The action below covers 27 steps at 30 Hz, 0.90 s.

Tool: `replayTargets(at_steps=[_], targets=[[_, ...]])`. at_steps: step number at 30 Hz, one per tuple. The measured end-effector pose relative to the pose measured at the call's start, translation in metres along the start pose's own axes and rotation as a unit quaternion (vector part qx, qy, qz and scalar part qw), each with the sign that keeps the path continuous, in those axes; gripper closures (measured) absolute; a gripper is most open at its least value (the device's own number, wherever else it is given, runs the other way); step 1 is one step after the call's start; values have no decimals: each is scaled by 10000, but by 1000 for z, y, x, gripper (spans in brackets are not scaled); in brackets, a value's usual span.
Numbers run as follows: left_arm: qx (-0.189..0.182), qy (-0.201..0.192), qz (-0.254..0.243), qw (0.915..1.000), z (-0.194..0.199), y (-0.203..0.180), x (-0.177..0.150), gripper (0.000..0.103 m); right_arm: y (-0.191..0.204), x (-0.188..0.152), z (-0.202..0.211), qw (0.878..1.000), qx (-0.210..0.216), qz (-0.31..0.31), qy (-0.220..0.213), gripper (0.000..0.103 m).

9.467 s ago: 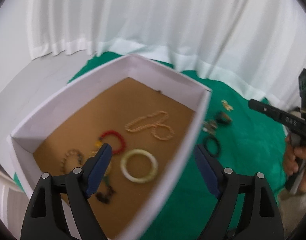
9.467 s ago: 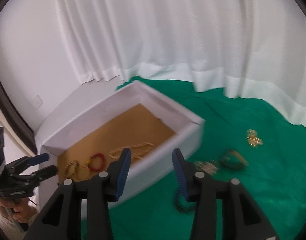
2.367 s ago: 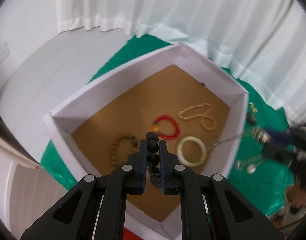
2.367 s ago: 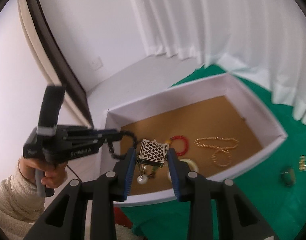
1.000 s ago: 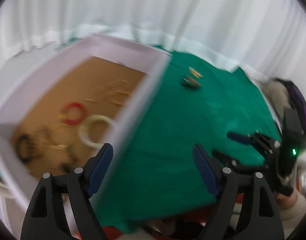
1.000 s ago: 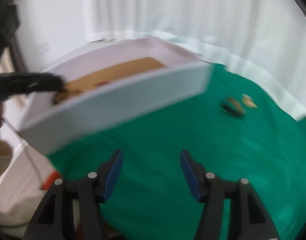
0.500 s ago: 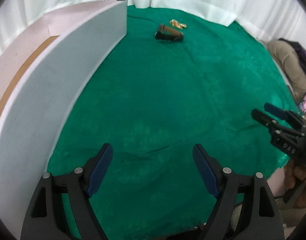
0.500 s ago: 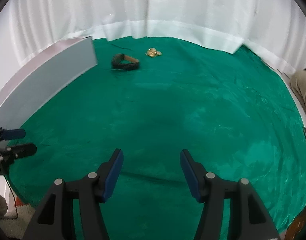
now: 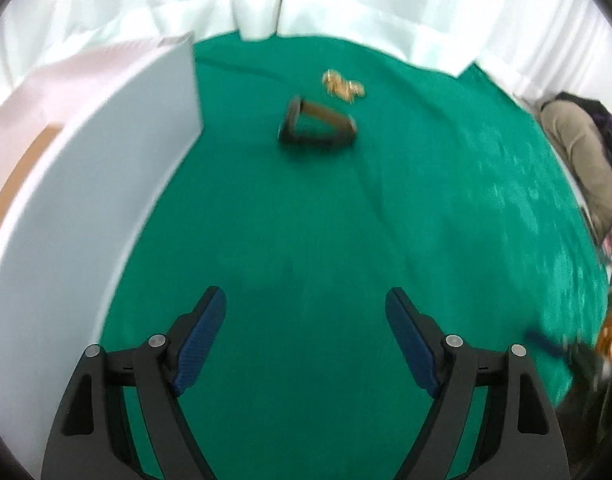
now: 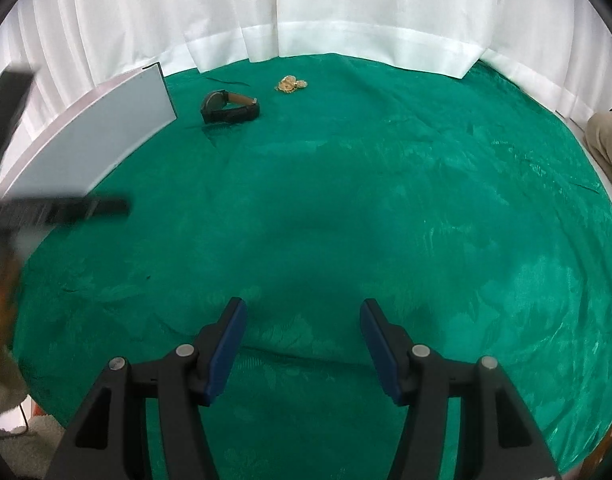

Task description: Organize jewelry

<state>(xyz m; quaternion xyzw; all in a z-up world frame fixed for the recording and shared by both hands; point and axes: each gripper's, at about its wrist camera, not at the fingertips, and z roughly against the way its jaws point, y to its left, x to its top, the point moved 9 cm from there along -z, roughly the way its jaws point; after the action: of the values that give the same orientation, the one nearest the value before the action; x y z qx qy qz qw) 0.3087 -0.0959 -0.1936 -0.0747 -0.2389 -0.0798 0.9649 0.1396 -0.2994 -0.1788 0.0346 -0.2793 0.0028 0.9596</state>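
Observation:
A dark wristwatch (image 9: 316, 126) with a brown strap lies on the green cloth, and a small heap of gold jewelry (image 9: 343, 84) lies just beyond it. Both show in the right wrist view too: the watch (image 10: 230, 112) and the gold heap (image 10: 291, 83). The white box (image 9: 86, 200) stands at the left, only its outer wall and a strip of brown floor visible. My left gripper (image 9: 306, 312) hangs open and empty over bare cloth, well short of the watch. My right gripper (image 10: 302, 322) is open and empty too, above cloth near the front edge.
A white curtain (image 10: 306, 12) hangs behind the table. The green cloth (image 10: 346, 220) covers the round table. In the right wrist view the left gripper's blurred fingers (image 10: 86, 208) reach in at the left, in front of the box wall (image 10: 94, 140). A person's beige-clothed leg (image 9: 582, 160) is at right.
Both grippers have swung away from the box to the open cloth. The left one has come nearer to the watch, which now looks larger. Both stay open and empty.

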Motion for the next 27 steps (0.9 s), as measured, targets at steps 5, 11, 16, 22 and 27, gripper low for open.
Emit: replayTargets(at_steps=[5, 11, 16, 22, 27], targets=[[202, -260, 271, 9991, -37, 11, 64, 20, 5, -9, 9, 10000, 93, 9, -2, 43], [281, -322, 437, 9981, -71, 14, 105, 32, 7, -20, 21, 9999, 157, 21, -1, 43], [353, -122, 268, 9989, -95, 12, 108, 91, 2, -27, 23, 9998, 165, -83, 62, 43], [369, 58, 158, 9992, -72, 12, 80, 94, -9, -25, 30, 9996, 154, -228, -38, 43], [207, 546, 27, 9983, -22, 7, 12, 95, -10, -18, 28, 9992, 230, -314, -94, 43]])
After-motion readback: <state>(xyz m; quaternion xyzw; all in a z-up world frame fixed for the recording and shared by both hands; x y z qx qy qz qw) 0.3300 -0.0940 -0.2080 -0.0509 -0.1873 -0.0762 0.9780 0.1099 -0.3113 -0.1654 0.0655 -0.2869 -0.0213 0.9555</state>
